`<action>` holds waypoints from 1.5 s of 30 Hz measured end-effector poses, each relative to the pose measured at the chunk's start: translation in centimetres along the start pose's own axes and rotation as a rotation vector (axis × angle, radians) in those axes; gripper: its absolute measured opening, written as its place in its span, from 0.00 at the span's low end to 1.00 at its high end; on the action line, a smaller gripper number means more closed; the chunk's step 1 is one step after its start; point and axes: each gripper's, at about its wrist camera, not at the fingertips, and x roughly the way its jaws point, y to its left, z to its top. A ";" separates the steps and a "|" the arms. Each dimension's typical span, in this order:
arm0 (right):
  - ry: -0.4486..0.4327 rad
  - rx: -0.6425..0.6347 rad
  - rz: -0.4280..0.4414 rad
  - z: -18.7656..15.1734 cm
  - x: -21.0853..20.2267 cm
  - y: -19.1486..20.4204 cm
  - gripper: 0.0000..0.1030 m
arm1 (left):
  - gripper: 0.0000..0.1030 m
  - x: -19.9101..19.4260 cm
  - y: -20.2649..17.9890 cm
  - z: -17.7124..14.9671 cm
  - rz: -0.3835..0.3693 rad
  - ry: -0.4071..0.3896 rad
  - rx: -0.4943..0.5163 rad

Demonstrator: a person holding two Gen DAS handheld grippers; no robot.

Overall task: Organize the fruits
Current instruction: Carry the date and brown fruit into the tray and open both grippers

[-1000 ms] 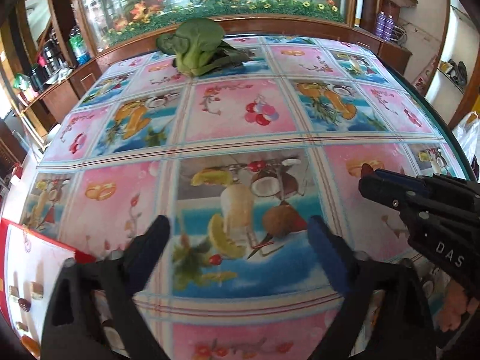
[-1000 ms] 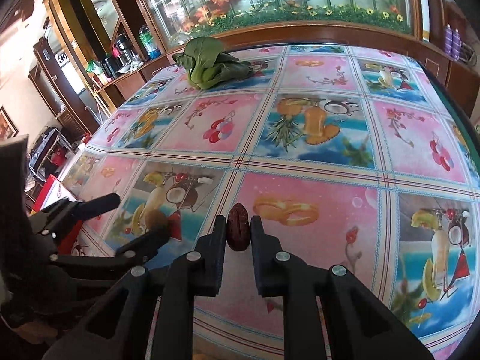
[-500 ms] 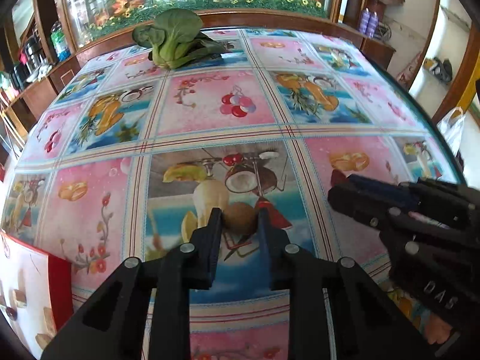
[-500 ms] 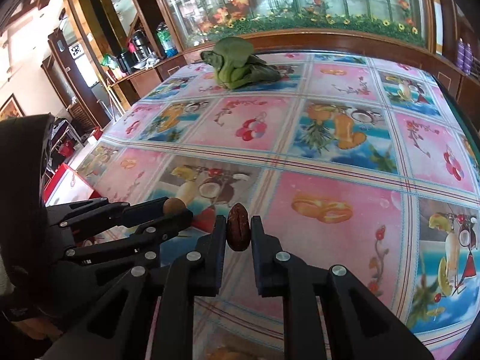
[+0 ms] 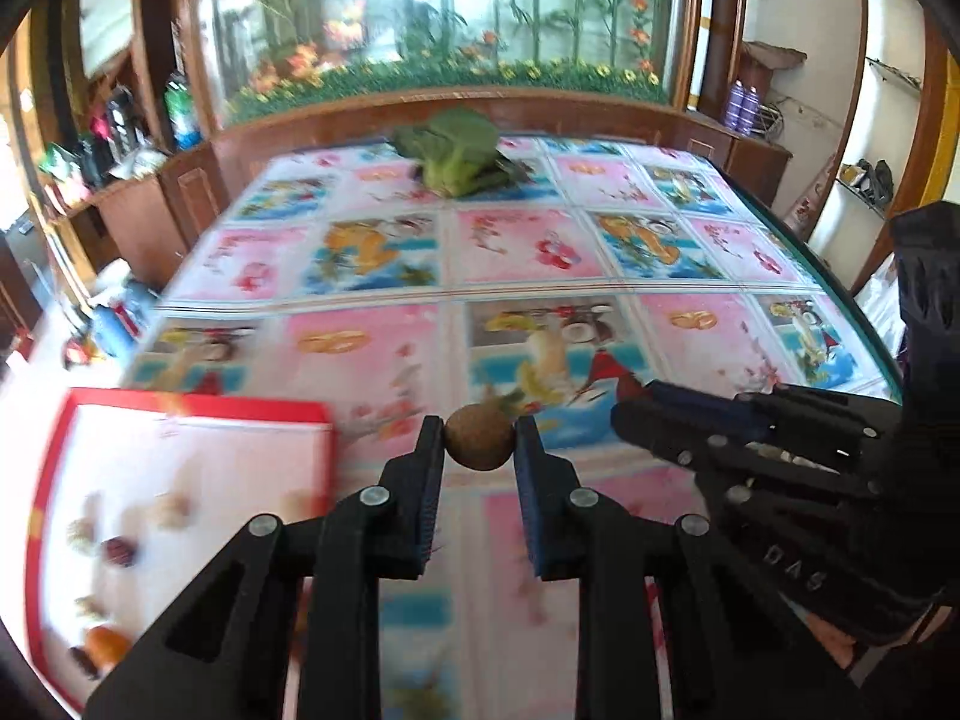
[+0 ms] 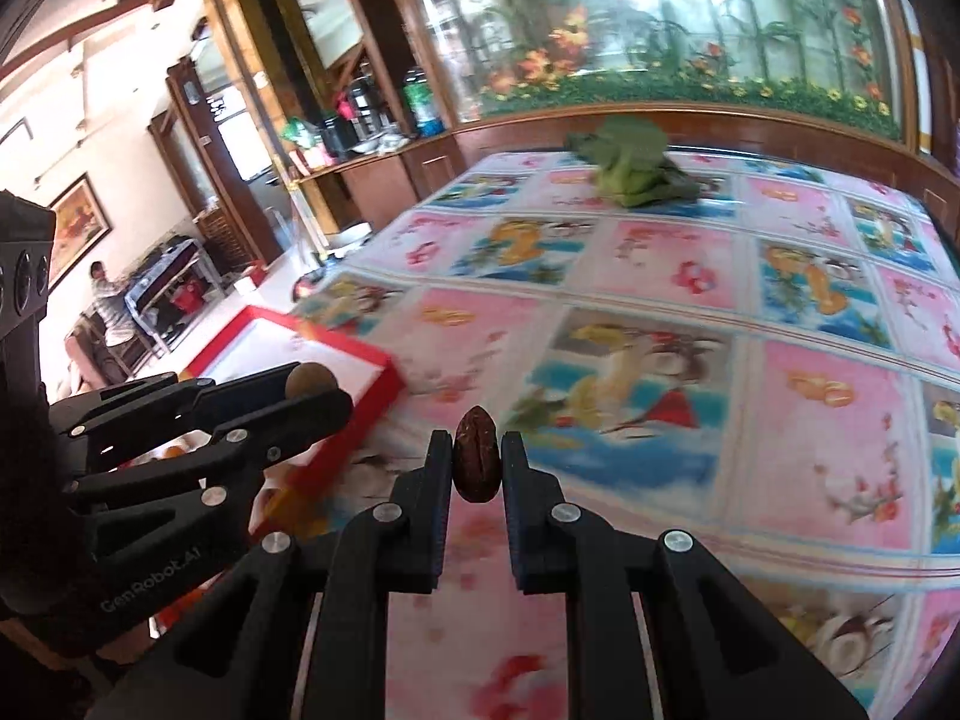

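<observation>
Both claws lifted: left claw (image 5: 479, 441) pinches round rough-skinned fruit (image 5: 479, 438); right claw (image 6: 475, 463) wrinkled date (image 6: 476, 461).

Daylight is flooding in through the mural glass (image 5: 480, 18) at the far end, blowing out its centre to white in both views. The scene is reading bright. Motion blur is smearing the tray (image 5: 180, 480) and the worktop (image 6: 660, 360) print, while the fingers (image 5: 429, 480) are staying sharp. Fisheye distortion is bending the edges, with dark vignetting at the corners.
</observation>
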 end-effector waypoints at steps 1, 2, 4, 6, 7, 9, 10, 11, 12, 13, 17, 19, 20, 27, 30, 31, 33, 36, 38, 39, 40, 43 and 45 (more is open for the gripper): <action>0.001 -0.012 0.008 0.0 0.1 1.0 0.14 | 0.25 -0.7 0.6 -0.4 0.014 -0.014 0.000; 0.004 -0.026 0.018 0.0 0.4 2.3 0.14 | 0.25 -1.6 1.4 -1.0 0.031 -0.026 -0.004; 0.007 -0.044 0.031 0.0 0.7 4.0 0.14 | 0.25 -2.8 3.0 -2.0 0.061 -0.037 -0.023; 0.014 -0.059 0.047 -0.2 1.0 5.9 0.14 | 0.25 -4.0 4.8 -3.1 0.090 -0.051 -0.047; 0.018 -0.062 0.055 -0.2 1.2 6.6 0.14 | 0.25 -4.5 5.6 -3.6 0.104 -0.054 -0.058; 0.022 -0.078 0.067 -0.4 1.6 8.4 0.14 | 0.25 -5.3 7.4 -4.6 0.133 -0.060 -0.086; 0.023 -0.086 0.069 -0.5 1.8 9.0 0.14 | 0.25 -5.6 8.3 -5.1 0.143 -0.063 -0.100; 0.023 -0.095 0.074 -0.7 2.0 9.9 0.14 | 0.25 -5.9 9.1 -5.6 0.152 -0.065 -0.113; 0.026 -0.100 0.077 -0.8 2.3 10.4 0.14 | 0.25 -6.2 9.8 -6.0 0.161 -0.065 -0.126; 0.034 -0.108 0.083 -0.9 2.7 11.1 0.14 | 0.25 -6.4 10.5 -6.4 0.172 -0.065 -0.139; 0.053 -0.129 0.087 -1.6 3.7 13.0 0.14 | 0.25 -7.0 12.7 -8.0 0.202 -0.068 -0.174; 0.062 -0.136 0.089 -1.8 4.1 13.8 0.14 | 0.25 -7.2 13.6 -8.6 0.207 -0.066 -0.192; 0.065 -0.137 0.088 -1.9 4.2 14.1 0.14 | 0.25 -7.3 14.0 -8.7 0.209 -0.067 -0.197; 0.096 -0.150 0.085 -2.9 5.2 15.6 0.14 | 0.25 -7.7 16.0 -10.0 0.220 -0.070 -0.230; 0.111 -0.157 0.079 -3.4 5.7 16.1 0.14 | 0.25 -7.6 16.5 -10.6 0.219 -0.062 -0.238; 0.113 -0.156 0.078 -3.4 5.8 16.3 0.14 | 0.25 -7.5 16.6 -10.8 0.219 -0.058 -0.239; 0.122 -0.154 0.083 -3.6 6.0 16.4 0.14 | 0.25 -7.2 16.8 -11.1 0.221 -0.048 -0.245; 0.126 -0.153 0.080 -3.8 6.2 16.5 0.14 | 0.25 -7.0 17.2 -11.5 0.222 -0.039 -0.253; 0.131 -0.147 0.080 -3.9 6.4 16.4 0.14 | 0.25 -7.0 17.4 -11.7 0.226 -0.034 -0.257; 0.133 -0.145 0.079 -4.0 6.5 16.3 0.14 | 0.25 -6.9 17.5 -11.8 0.228 -0.032 -0.257; 0.137 -0.143 0.076 -4.0 6.6 16.2 0.14 | 0.25 -6.8 17.6 -11.8 0.228 -0.031 -0.260; 0.146 -0.135 0.073 -4.3 7.0 16.0 0.14 | 0.25 -6.8 17.9 -11.9 0.232 -0.024 -0.262; 0.149 -0.137 0.063 -4.5 7.2 15.9 0.14 | 0.25 -6.6 17.9 -12.0 0.235 -0.019 -0.261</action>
